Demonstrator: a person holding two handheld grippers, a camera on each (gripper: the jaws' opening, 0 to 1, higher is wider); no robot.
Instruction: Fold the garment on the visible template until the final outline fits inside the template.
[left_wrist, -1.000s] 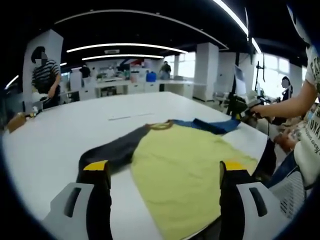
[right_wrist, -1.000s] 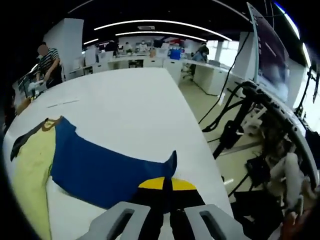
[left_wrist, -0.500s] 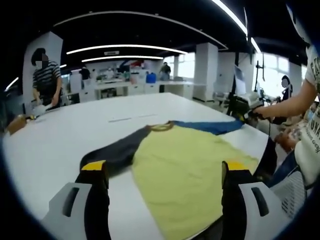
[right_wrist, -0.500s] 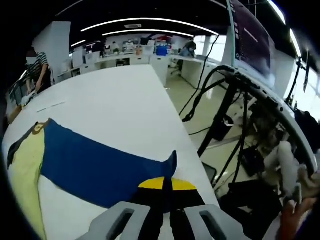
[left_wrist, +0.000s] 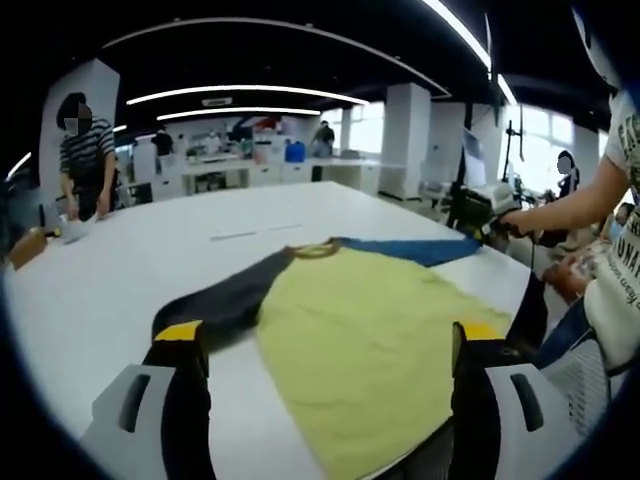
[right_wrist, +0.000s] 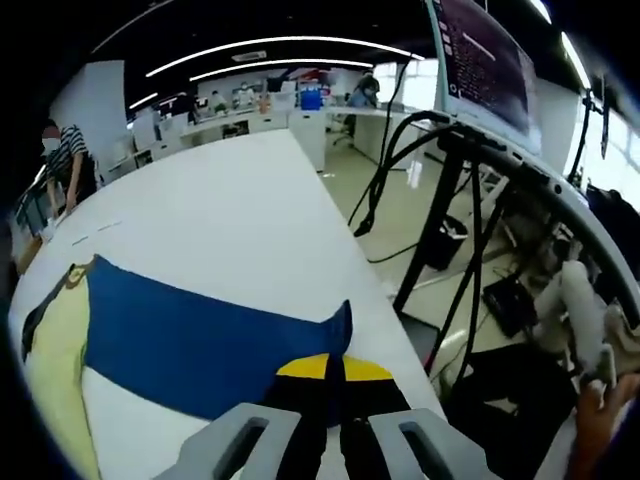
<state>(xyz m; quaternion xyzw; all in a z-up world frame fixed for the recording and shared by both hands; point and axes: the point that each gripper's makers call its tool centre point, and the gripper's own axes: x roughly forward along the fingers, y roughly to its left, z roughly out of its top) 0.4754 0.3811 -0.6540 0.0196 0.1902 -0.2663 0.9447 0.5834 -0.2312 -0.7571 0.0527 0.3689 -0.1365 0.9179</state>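
I counted one long-sleeved cotton shirt with a yellow body, a blue sleeve and a dark grey sleeve (left_wrist: 360, 330), spread on one large white table (left_wrist: 200, 230). I held two grippers, left (left_wrist: 325, 345) and right (right_wrist: 330, 370). One striped-shirted person (left_wrist: 85, 165) stood nearby.

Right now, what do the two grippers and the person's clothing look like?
Both grippers have light grey moulded bodies with slot cut-outs, black jaws and yellow tips. The left gripper shows two separate yellow tip patches; on the right gripper the yellow tips meet in a half-round patch. The person wears a white top with dark printed lettering.
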